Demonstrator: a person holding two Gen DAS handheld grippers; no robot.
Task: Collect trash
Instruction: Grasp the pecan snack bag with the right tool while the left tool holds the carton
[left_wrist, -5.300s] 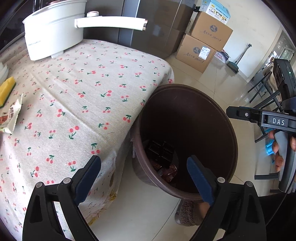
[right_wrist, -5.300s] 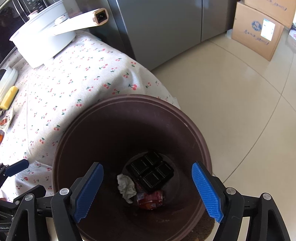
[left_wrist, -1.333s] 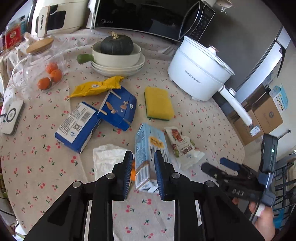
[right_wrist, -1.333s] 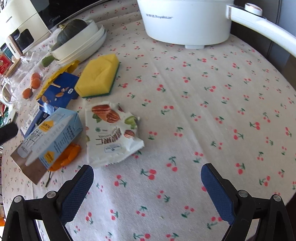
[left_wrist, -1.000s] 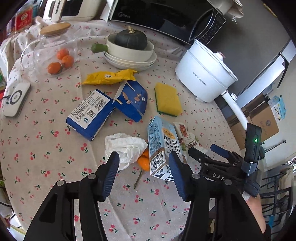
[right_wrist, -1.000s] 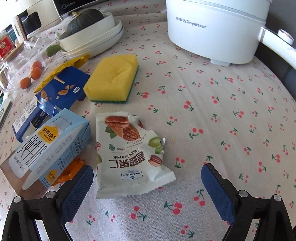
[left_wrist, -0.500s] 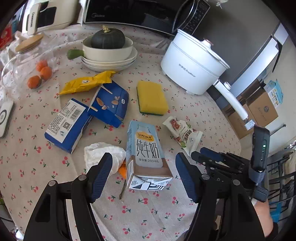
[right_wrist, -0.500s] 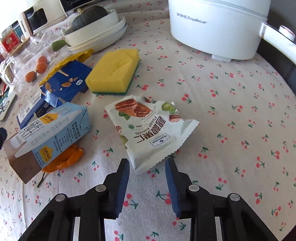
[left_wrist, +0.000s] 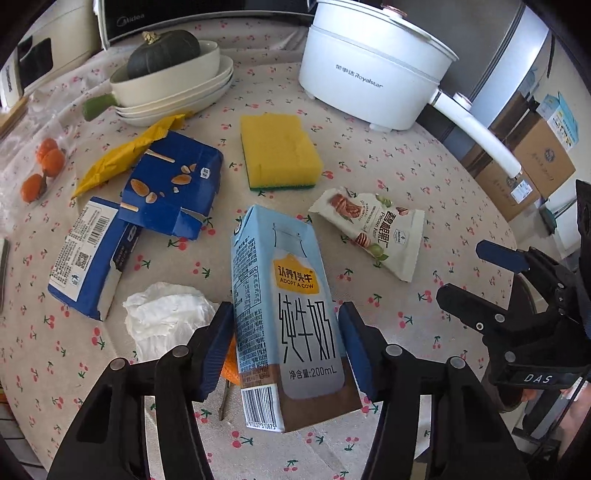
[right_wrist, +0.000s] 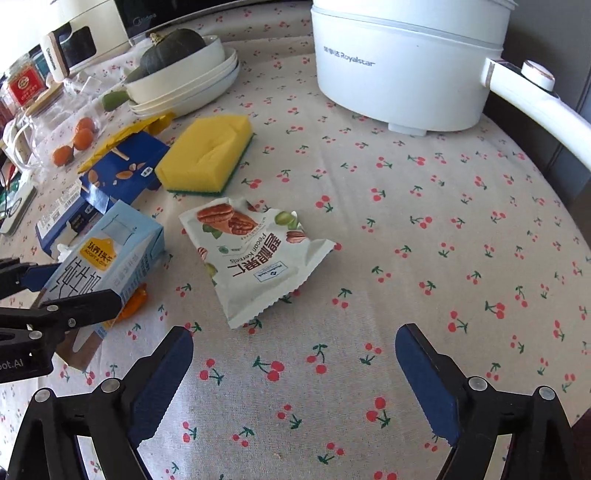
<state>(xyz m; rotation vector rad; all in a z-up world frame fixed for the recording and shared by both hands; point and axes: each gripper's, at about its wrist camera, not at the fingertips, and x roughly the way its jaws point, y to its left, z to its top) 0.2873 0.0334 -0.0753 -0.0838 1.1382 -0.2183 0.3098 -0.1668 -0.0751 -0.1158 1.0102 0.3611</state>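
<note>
Cluttered cherry-print tablecloth (right_wrist: 424, 236), kitchen

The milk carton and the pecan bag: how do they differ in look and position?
The milk carton is a light blue box, while the pecan bag is a flat white pouch. The milk carton sits between the pads of the left hand-held gripper; the pecan bag lies free on the tablecloth. Both carry printed labels.

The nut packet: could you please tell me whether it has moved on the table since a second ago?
Yes. The nut packet has swung round: its printed end now points toward the sponge, and it lies nearer the milk carton.
</note>
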